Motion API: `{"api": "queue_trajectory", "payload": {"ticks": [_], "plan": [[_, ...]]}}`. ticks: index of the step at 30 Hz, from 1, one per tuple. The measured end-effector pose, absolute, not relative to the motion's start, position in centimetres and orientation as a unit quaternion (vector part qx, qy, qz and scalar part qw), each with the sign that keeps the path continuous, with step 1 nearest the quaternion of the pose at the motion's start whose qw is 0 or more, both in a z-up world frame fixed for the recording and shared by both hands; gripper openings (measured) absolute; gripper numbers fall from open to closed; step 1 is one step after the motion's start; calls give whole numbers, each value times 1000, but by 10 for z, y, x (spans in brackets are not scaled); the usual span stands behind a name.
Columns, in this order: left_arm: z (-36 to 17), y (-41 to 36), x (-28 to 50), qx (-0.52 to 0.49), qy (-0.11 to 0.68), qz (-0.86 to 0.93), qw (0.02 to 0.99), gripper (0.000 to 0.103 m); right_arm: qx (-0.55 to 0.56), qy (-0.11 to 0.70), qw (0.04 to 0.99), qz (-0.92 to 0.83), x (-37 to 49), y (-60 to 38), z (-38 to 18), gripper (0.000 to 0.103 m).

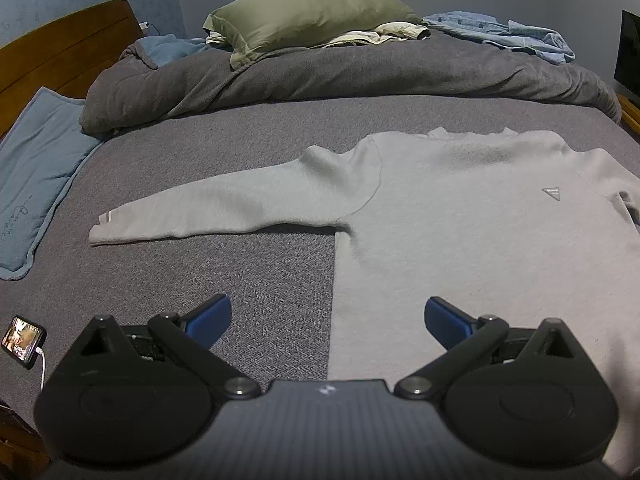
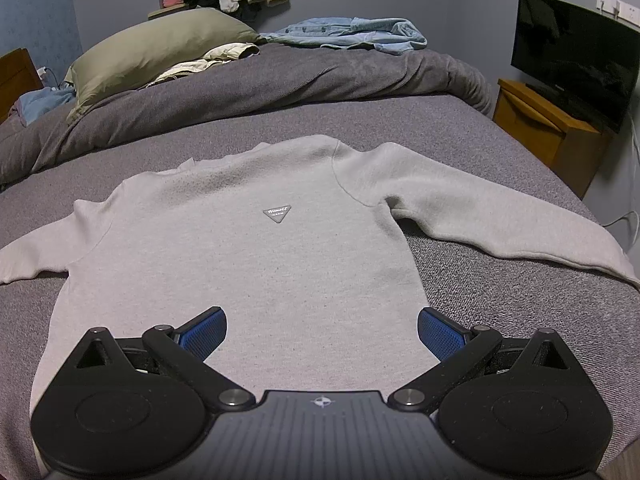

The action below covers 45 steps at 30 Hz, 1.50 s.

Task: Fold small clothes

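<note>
On the bed (image 1: 260, 280), grey sweater (image 2: 240, 260) spread flat, sleeves out.
Bunched duvet (image 1: 320, 76) beyond the collar; bare sheet beside both sleeves. Left hand-held gripper (image 1: 327, 322) and right hand-held gripper (image 2: 322, 330) spread wide, empty, over the hem.

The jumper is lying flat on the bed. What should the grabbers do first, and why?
Probably the left gripper should reach to the cuff of the left sleeve and pinch it, to fold it across the grey sweater. The sweater lies flat with both sleeves spread out, nothing is folded yet, and both grippers' jaws stand open and empty.
</note>
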<state>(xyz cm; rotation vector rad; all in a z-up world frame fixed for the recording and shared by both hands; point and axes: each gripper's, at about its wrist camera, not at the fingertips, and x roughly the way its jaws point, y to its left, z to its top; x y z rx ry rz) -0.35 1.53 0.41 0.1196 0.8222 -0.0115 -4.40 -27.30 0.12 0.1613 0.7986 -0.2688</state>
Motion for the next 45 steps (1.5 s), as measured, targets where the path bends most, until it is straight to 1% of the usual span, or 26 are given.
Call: {"api": "queue_trajectory", "payload": {"ticks": [26,31,36,42,45], "plan": [[1,16,-3,60,402,-3,913,103,80,390,907,-138,-44,-275,-1,103],[-5,20,-3,55,395,-19,917,103,73,393,902,-165,-40,-283,-6,103],[-18,21,7,72,374,-42,924,103,84,394,892,-204,-33,-306,-19,103],[-49,25,39,37,394,-60,916,103,98,408,874,-245,-24,-332,-35,103],[-72,19,54,53,393,-52,917,103,101,394,875,-264,-16,-343,-42,103]]}}
